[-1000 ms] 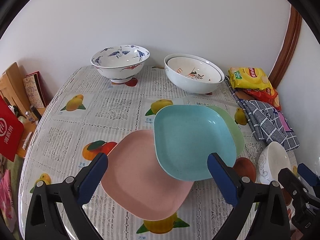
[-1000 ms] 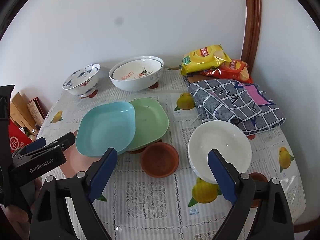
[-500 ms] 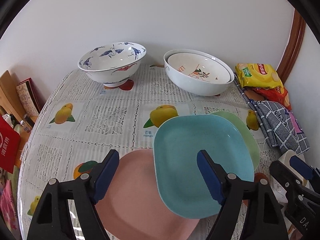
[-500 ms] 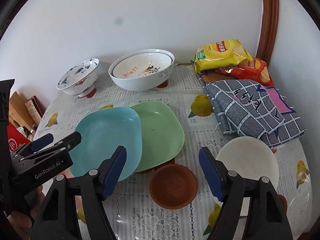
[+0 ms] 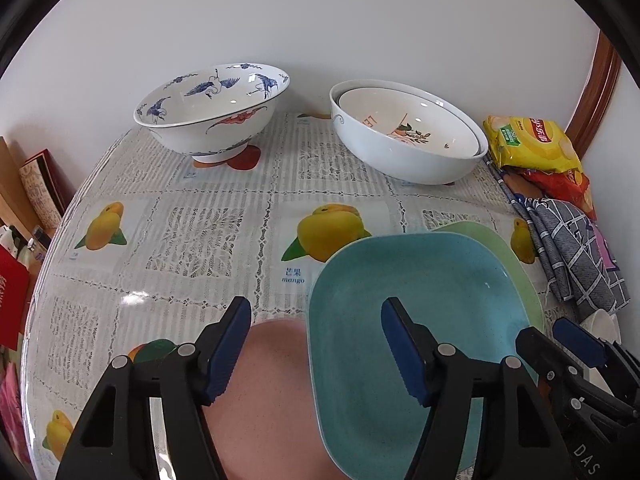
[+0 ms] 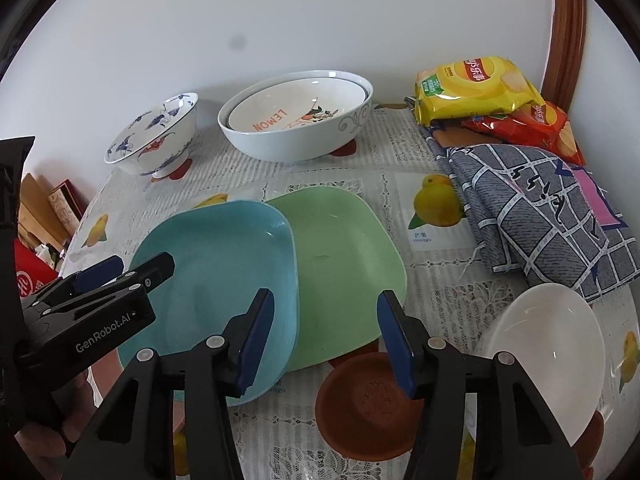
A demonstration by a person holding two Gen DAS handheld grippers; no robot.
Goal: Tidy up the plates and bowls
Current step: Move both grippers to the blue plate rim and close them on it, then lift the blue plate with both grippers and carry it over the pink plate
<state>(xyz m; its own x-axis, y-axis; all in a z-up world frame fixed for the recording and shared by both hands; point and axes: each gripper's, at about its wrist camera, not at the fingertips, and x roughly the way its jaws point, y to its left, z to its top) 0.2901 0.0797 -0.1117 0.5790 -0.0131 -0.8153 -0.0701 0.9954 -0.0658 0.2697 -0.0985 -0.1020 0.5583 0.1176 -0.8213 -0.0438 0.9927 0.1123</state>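
My left gripper (image 5: pixel 316 344) straddles the blue plate (image 5: pixel 420 320) rim, fingers closing, half-wide, not gripping. Right gripper (image 6: pixel 326 336) likewise above the green plate (image 6: pixel 344 264).

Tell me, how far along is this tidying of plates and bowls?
Barely begun. Done: one white bowl sits nested in a larger one. In hand: nothing; both claws, left and right, have just been narrowing over the blue plate and green plate, pressing on neither. Left: the overlapping blue, green and pink plate, the crane bowl, brown saucer and white bowl at right lie scattered.
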